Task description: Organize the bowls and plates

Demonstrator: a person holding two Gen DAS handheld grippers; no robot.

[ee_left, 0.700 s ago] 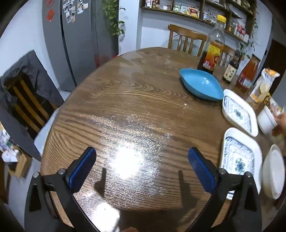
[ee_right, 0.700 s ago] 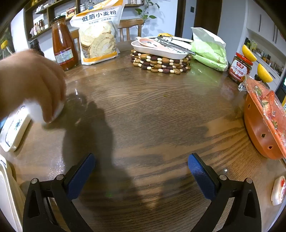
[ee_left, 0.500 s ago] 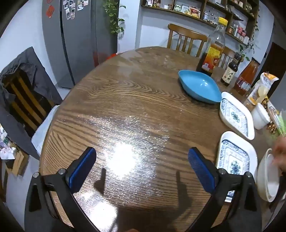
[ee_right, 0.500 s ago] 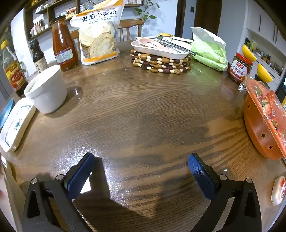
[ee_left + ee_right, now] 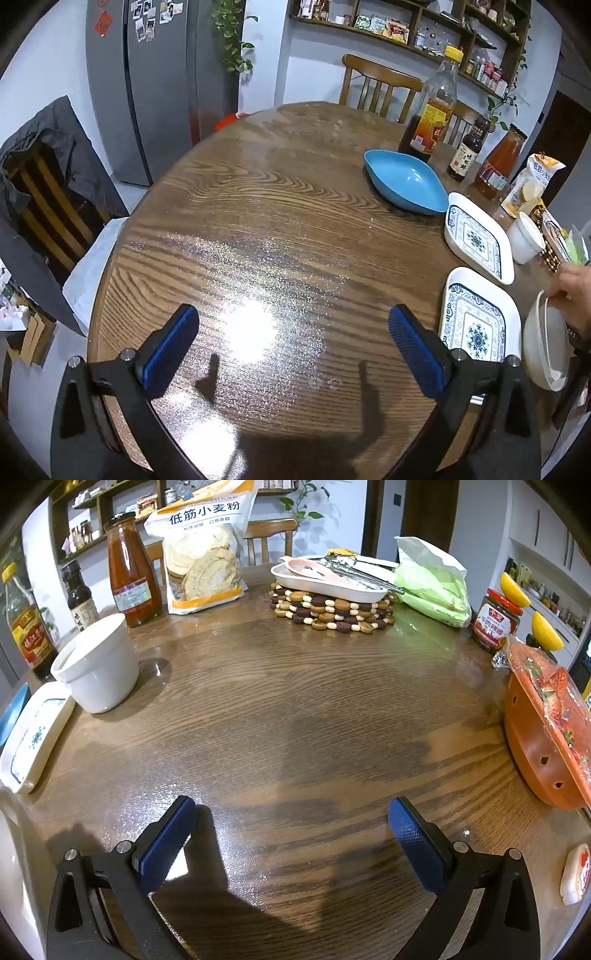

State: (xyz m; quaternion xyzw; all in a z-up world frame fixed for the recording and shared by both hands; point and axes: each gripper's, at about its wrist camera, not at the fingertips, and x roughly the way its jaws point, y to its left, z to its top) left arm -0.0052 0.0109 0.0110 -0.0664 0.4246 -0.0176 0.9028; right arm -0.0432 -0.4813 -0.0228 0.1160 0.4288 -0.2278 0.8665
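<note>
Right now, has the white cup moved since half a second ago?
No. The white cup stands where it did, beside the patterned plate, before the red sauce bottle.

Flour bag [image 5: 207, 554], sauce bottle [image 5: 131, 579], beaded trivet [image 5: 332, 611], chilli jar [image 5: 495, 622] on table [image 5: 295, 720]

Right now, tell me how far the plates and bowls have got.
Nothing looks stacked yet. The blue dish, two patterned plates and the white cup lie apart in a loose row on the table. In hand: a bare hand grips the white bowl at the edge. The left gripper and right gripper are open, holding nothing. All the gathering is left.
</note>
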